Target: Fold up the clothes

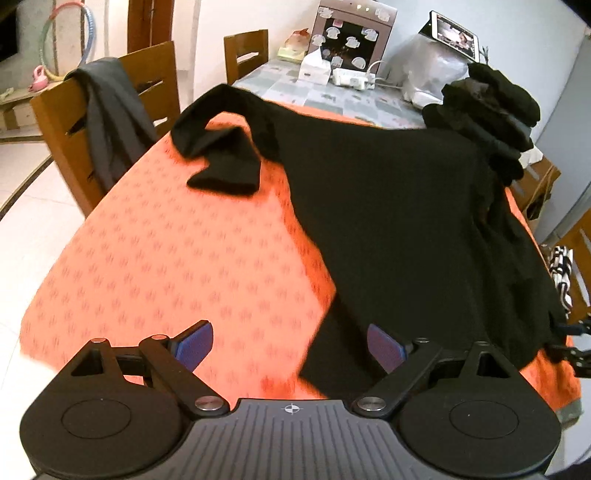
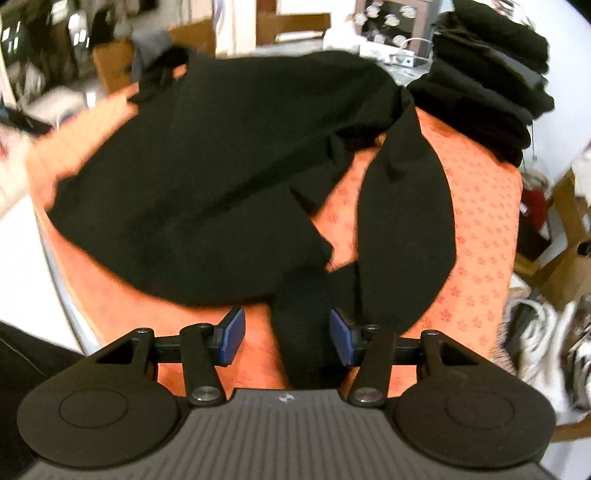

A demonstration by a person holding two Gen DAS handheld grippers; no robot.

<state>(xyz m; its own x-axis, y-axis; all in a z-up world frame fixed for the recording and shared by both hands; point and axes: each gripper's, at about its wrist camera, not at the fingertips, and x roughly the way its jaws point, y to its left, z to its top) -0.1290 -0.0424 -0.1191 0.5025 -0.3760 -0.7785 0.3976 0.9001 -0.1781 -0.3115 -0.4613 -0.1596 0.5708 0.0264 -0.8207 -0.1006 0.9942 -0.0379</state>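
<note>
A black long-sleeved top (image 1: 399,206) lies spread on the orange patterned tablecloth (image 1: 166,258). One sleeve (image 1: 221,155) is crumpled at the far left. In the left wrist view my left gripper (image 1: 291,347) stands wide open low over the cloth at the near edge. The top's near corner (image 1: 332,354) reaches in beside the right pad (image 1: 386,347), and nothing is pinched. In the right wrist view the top (image 2: 207,177) is bunched, and its other sleeve (image 2: 406,221) curves down toward me. The sleeve's end (image 2: 306,332) lies between the fingers of my right gripper (image 2: 288,336), which is open with orange cloth showing beside the left pad (image 2: 234,336).
A stack of folded dark clothes (image 1: 487,110) (image 2: 487,74) sits at the table's far right corner. A wooden chair (image 1: 66,122) with a grey garment (image 1: 110,122) stands at the left. A stickered box (image 1: 351,37), a tablet (image 1: 456,35) and a white plastic bag (image 1: 428,70) are at the far end.
</note>
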